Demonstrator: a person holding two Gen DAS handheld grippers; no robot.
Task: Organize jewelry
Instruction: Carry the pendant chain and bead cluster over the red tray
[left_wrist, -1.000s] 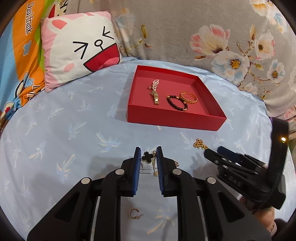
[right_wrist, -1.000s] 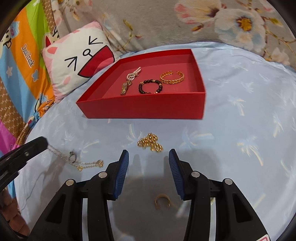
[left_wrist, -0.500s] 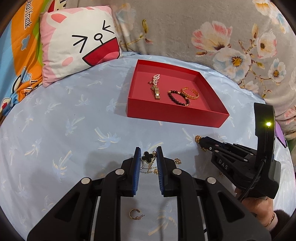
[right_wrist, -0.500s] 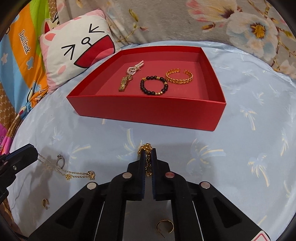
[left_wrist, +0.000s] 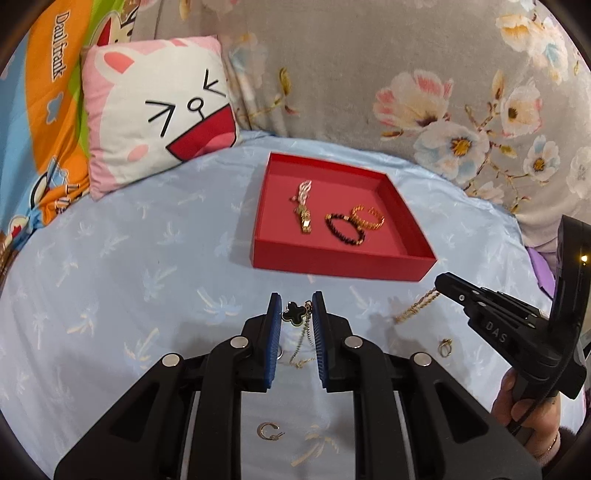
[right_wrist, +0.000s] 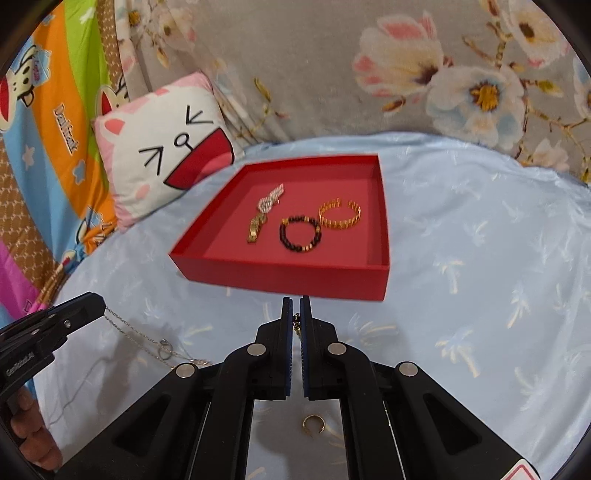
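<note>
A red tray (left_wrist: 343, 265) (right_wrist: 295, 275) on the blue sheet holds a pearl-and-gold bracelet (left_wrist: 303, 208), a dark bead bracelet (left_wrist: 344, 229) and a gold cuff (left_wrist: 367, 218). My left gripper (left_wrist: 296, 312) is shut on a black clover pendant (left_wrist: 296, 313); its chain (left_wrist: 301, 347) hangs down to the sheet. My right gripper (right_wrist: 295, 314) is shut on a gold chain (right_wrist: 296, 326), lifted above the sheet; the same chain (left_wrist: 415, 306) dangles from its tip in the left wrist view.
A gold hoop earring (left_wrist: 269, 431) lies under the left gripper. A gold ring (left_wrist: 445, 347) lies near the right gripper, and a gold ear cuff (right_wrist: 314, 424) under it. A cat-face pillow (left_wrist: 155, 118) and floral cushions stand behind the tray.
My right gripper closed on the gold chain and lifted it off the sheet. My left gripper rose with the clover pendant, pulling its chain up.
</note>
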